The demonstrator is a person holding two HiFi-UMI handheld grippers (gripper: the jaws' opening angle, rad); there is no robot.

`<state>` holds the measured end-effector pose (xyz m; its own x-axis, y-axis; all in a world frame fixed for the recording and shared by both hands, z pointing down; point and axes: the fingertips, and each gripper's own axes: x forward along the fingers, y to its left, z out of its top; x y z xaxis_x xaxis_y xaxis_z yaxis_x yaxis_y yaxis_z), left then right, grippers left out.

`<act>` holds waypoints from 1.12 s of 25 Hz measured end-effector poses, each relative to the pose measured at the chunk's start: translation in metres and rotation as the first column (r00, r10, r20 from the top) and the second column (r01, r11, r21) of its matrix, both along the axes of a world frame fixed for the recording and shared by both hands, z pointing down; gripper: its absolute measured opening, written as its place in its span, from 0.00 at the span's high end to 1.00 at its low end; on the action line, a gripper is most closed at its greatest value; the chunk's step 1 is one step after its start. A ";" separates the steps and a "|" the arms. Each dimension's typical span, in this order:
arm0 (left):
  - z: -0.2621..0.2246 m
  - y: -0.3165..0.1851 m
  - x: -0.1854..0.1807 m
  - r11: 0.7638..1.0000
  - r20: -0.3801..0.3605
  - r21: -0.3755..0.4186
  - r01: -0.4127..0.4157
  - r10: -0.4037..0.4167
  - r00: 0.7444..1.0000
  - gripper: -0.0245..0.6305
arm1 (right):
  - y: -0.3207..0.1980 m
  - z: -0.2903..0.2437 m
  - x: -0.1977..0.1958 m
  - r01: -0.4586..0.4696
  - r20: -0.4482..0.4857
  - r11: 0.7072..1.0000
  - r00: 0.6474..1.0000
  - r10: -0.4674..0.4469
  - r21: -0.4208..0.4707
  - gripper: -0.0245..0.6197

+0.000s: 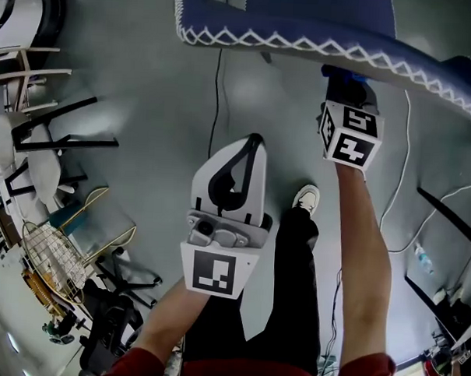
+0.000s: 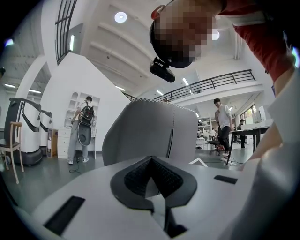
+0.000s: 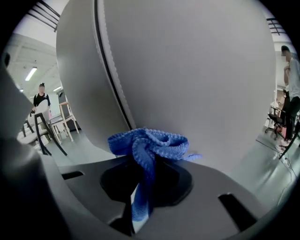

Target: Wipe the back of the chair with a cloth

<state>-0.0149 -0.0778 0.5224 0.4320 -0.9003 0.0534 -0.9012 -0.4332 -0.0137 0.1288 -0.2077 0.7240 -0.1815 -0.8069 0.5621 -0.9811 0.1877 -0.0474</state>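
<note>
Right gripper (image 3: 147, 157): the jaws are clamped on a bunched blue cloth (image 3: 149, 143), which bulges out ahead of the tips and trails back between them. The chair back (image 3: 197, 70) stands directly ahead of this gripper and fills its view. The bunch lies against the chair's surface, with the vertical seam (image 3: 112, 79) just left of the jaws. In the head view this gripper's tips sit tucked at the chair's white-stitched edge (image 1: 304, 41).

Left gripper (image 1: 253, 141): the jaws are narrow, tips meeting, with nothing between them. The chair stands ahead of it, well apart and untouched. A bystander (image 2: 80, 129) stands beyond, to its left.
</note>
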 end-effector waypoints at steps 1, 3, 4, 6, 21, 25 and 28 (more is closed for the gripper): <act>0.004 0.000 -0.001 1.000 0.001 -0.002 -0.002 0.002 1.000 0.94 | -0.002 0.010 0.001 -0.001 -0.010 1.000 1.000 0.001 -0.013 0.87; 0.012 0.000 -0.004 1.000 0.003 -0.008 -0.001 0.001 1.000 0.94 | -0.005 0.029 0.001 0.001 -0.026 0.999 1.000 -0.002 -0.040 0.87; 0.015 -0.001 -0.007 1.000 0.004 -0.011 0.003 -0.003 1.000 0.94 | -0.006 0.038 0.000 0.006 -0.033 0.999 0.999 -0.008 -0.053 0.87; 0.018 -0.004 -0.013 1.000 0.001 -0.013 0.015 -0.015 1.000 0.94 | -0.009 0.050 -0.003 0.020 -0.046 0.997 0.999 -0.023 -0.074 0.87; -0.016 -0.009 -0.032 0.999 0.000 -0.023 0.043 -0.043 0.999 0.94 | 0.038 0.006 -0.014 0.005 0.029 0.998 1.000 -0.003 -0.068 0.87; -0.050 -0.002 -0.034 0.999 0.004 -0.034 0.029 -0.029 1.000 0.94 | 0.075 -0.064 -0.023 -0.029 0.085 0.999 0.996 0.032 -0.033 0.87; -0.082 0.004 -0.035 1.000 0.015 -0.018 0.011 -0.010 1.000 0.94 | 0.096 -0.126 -0.030 -0.039 0.098 0.999 0.994 0.037 0.016 0.87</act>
